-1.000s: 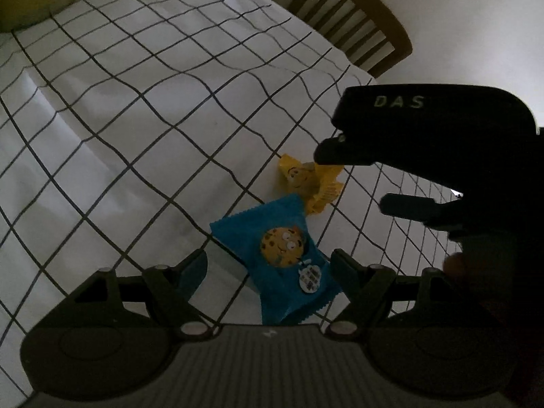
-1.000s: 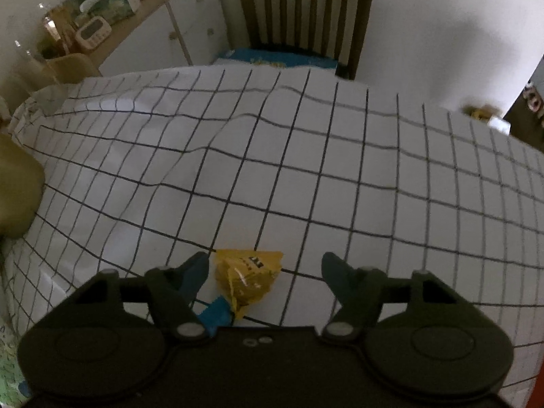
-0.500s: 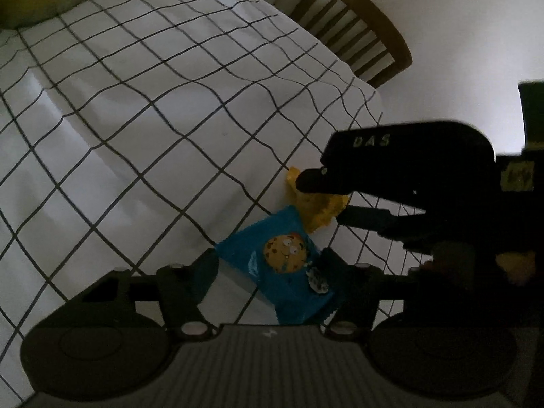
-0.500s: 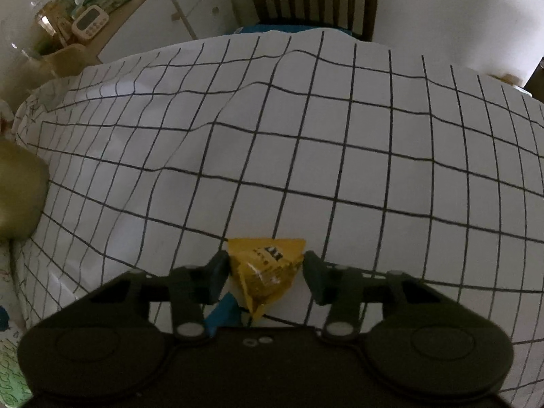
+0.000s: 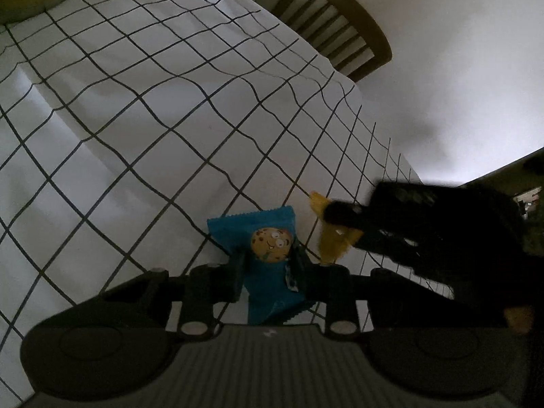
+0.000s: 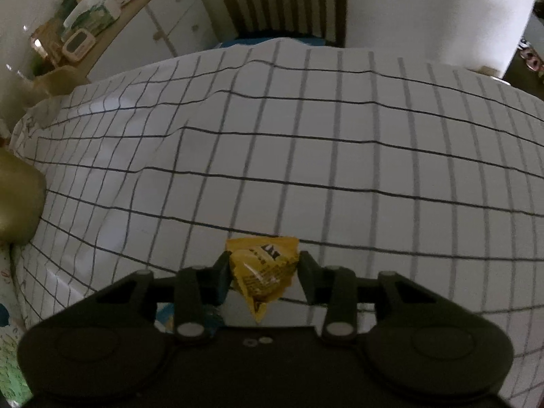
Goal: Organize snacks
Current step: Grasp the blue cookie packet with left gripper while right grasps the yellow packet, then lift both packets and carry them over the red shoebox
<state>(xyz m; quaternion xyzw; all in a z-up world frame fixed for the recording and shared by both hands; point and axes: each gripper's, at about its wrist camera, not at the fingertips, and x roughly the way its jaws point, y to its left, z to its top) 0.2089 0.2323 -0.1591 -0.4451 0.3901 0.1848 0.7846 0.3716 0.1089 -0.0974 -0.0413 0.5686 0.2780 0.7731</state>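
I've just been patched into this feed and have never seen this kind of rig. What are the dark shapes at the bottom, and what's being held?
Each picture comes from a camera on a hand-held gripper, looking along its two fingers; the dark shapes are the gripper bodies. The left gripper has just closed its jaws on a blue cookie packet. The right gripper has just closed on a yellow snack packet, and also shows dark at the right of the left view. Both packets sit over a checked tablecloth. A wooden chair stands beyond.

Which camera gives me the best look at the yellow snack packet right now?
The right wrist view: the yellow packet sits centred and whole between the right gripper fingers. In the left wrist view only part of it shows, behind that dark, blurred gripper.
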